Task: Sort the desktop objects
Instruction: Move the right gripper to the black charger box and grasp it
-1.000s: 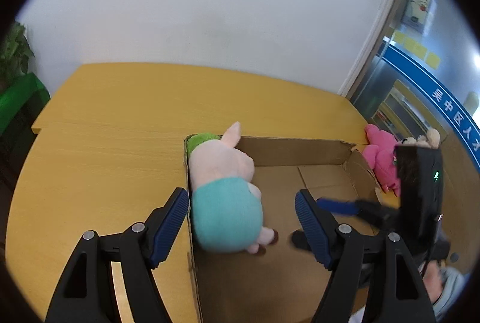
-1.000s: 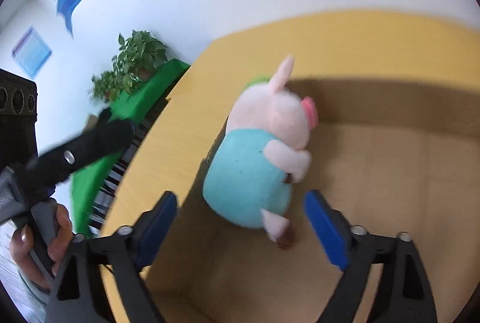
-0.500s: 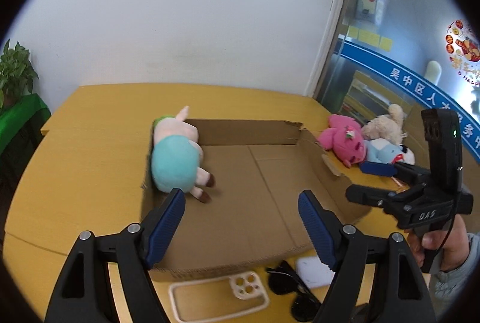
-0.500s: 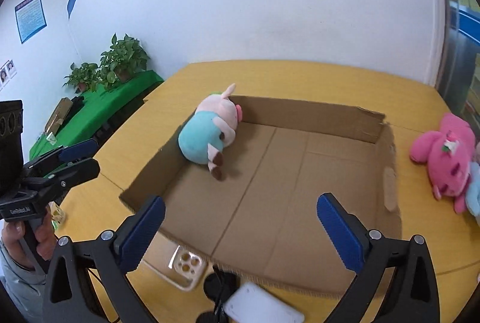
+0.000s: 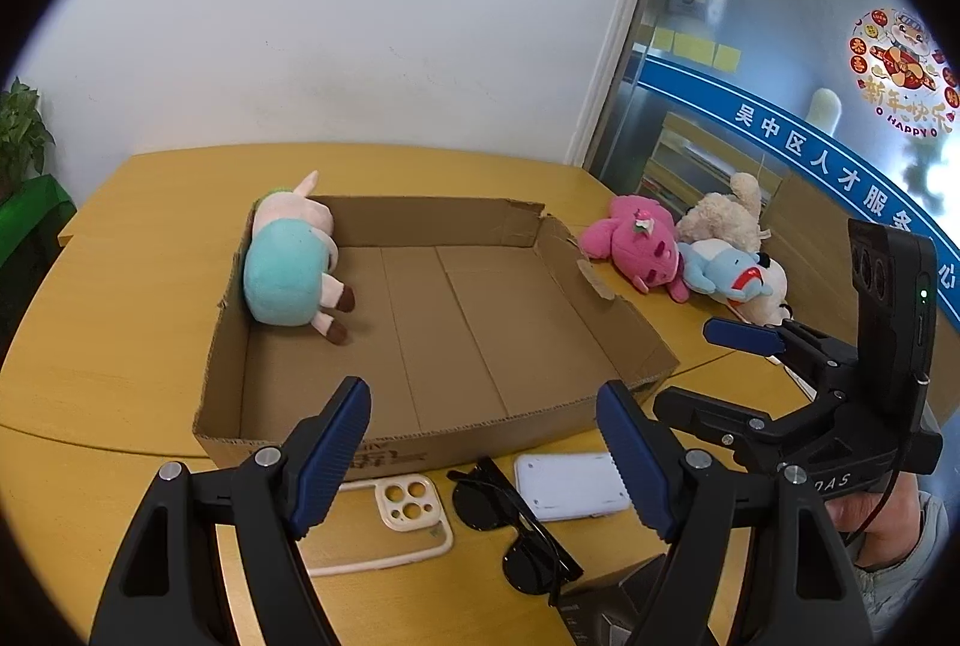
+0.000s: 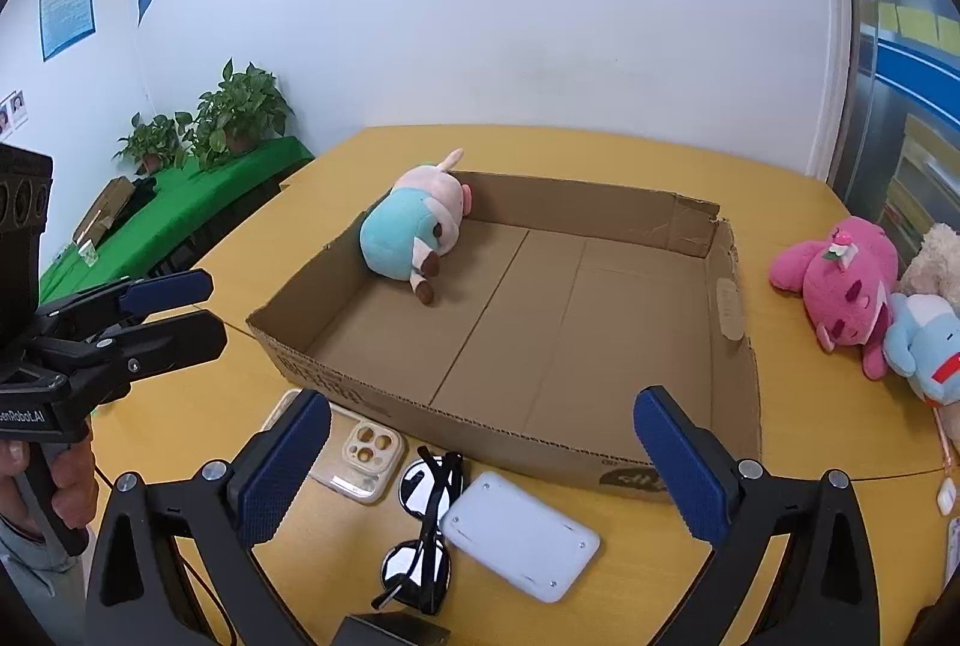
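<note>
A shallow cardboard box (image 5: 606, 322) (image 6: 735, 322) lies on the yellow table. A pig plush in a teal dress (image 5: 291, 265) (image 6: 411, 226) lies in its far left corner. A pink plush (image 5: 636, 250) (image 6: 840, 280), a blue plush (image 5: 723, 271) (image 6: 924, 340) and a beige plush (image 5: 729, 217) lie right of the box. A phone case (image 5: 399, 520) (image 6: 360, 454), black sunglasses (image 5: 510, 520) (image 6: 429, 520) and a white flat device (image 5: 567, 484) (image 6: 519, 535) lie in front of it. My left gripper (image 5: 483, 454) and right gripper (image 6: 483, 466) are open and empty above these.
Potted plants (image 6: 240, 111) stand on a green-covered table (image 6: 174, 220) to the left. A white wall is behind the table and a glass partition (image 5: 780, 105) to the right. A dark object (image 6: 396, 631) shows at the near table edge.
Both grippers have pulled back and up from the pig plush, which stays in the box. The items in front of the box came into view.
</note>
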The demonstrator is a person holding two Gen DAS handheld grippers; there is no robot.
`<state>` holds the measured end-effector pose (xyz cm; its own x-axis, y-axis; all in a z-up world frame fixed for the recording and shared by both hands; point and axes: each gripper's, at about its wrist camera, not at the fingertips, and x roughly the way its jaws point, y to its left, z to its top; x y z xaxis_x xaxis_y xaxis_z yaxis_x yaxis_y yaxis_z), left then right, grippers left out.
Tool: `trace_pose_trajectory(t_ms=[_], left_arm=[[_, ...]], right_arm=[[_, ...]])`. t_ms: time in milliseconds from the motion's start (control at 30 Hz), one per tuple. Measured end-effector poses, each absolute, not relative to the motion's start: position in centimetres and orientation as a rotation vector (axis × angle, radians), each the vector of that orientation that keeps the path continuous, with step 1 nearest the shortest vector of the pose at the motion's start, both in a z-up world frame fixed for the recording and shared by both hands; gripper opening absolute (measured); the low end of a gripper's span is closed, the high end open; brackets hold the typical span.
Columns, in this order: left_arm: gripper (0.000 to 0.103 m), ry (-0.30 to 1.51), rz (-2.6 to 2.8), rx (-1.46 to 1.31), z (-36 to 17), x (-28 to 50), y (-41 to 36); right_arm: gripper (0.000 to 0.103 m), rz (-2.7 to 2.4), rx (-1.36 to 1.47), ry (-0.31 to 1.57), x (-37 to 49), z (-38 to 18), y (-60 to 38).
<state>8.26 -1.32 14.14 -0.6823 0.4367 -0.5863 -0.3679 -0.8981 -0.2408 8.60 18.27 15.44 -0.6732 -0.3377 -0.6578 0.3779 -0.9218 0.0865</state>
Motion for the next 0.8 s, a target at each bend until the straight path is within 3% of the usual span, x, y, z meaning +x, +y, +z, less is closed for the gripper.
trace_pose_trajectory(t_ms=[267, 567, 700, 767, 800], left_arm=[[0.078, -0.167, 2.417, -1.014, 11.8, 11.2, 0.4], [0.078, -0.27, 2.207, -1.235, 4.8, 13.7, 2.4], [0.078, -0.345, 2.129, -1.282, 2.9, 13.6, 2.9], [0.078, -0.352, 2.119, -1.275, 2.7, 13.7, 2.9], [0.078, -0.355, 2.116, -1.268, 2.7, 13.7, 2.8]], right_arm=[[0.103, -2.512, 1.022, 0.011, 13.0, 13.7, 20.8], [0.103, -2.206, 1.171, -0.193, 22.5, 7.8, 22.0], [0.102, -2.174, 1.269, -0.134, 23.7, 4.2, 20.2], [0.097, -2.165, 1.279, -0.12, 23.9, 3.0, 19.5], [0.089, -2.162, 1.274, -0.115, 23.9, 2.6, 19.2]])
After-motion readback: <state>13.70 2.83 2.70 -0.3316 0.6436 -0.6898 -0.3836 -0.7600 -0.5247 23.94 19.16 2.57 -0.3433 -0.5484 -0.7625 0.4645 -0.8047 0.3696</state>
